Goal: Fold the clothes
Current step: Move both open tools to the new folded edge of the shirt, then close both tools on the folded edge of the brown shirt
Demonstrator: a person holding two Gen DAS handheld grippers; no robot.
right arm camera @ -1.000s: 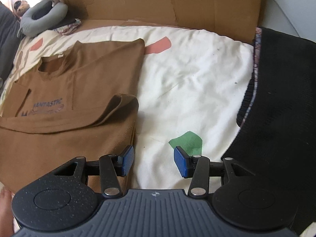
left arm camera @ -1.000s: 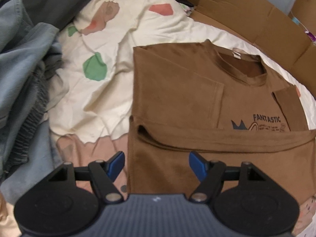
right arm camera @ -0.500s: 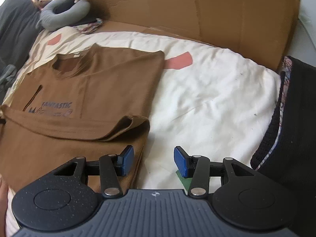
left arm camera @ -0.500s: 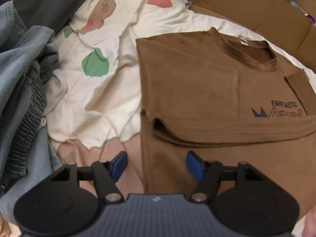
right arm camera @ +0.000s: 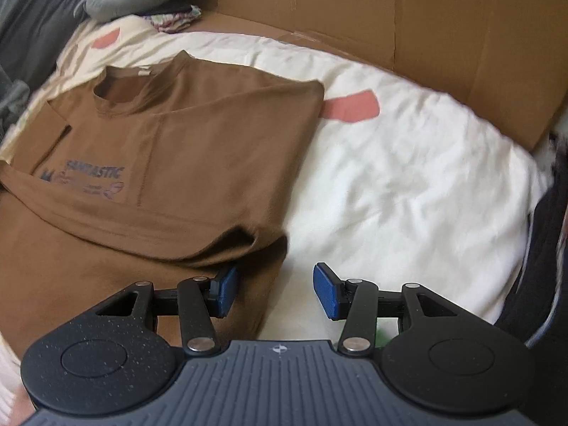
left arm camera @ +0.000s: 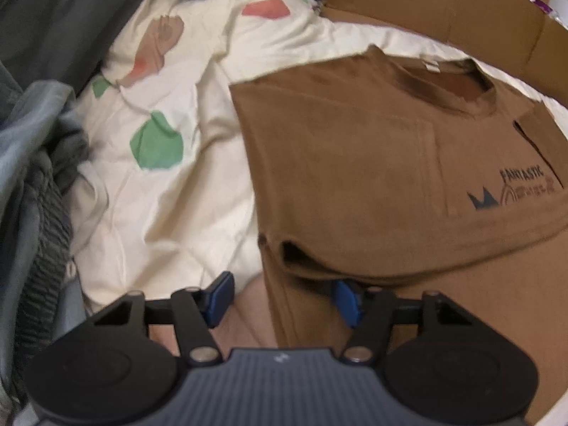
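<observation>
The brown T-shirt (left arm camera: 355, 163) lies partly folded on the bed sheet (right arm camera: 408, 184), a cardboard wall (right arm camera: 426, 25) at 12 o'clock; the left gripper (left arm camera: 284, 296) is closing astride its left edge, the right gripper (right arm camera: 275, 293) stands apart astride its right edge.

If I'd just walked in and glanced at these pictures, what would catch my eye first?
Most likely the brown T-shirt, spread in the middle of a cream bedsheet with coloured patches, its bottom part already folded up over the chest print. Then the two hand-held tools with blue-padded fingers: the left gripper, jaws closing, straddles one side edge of the shirt, and the right gripper, jaws apart, straddles the other. A cardboard wall stands behind.
</observation>
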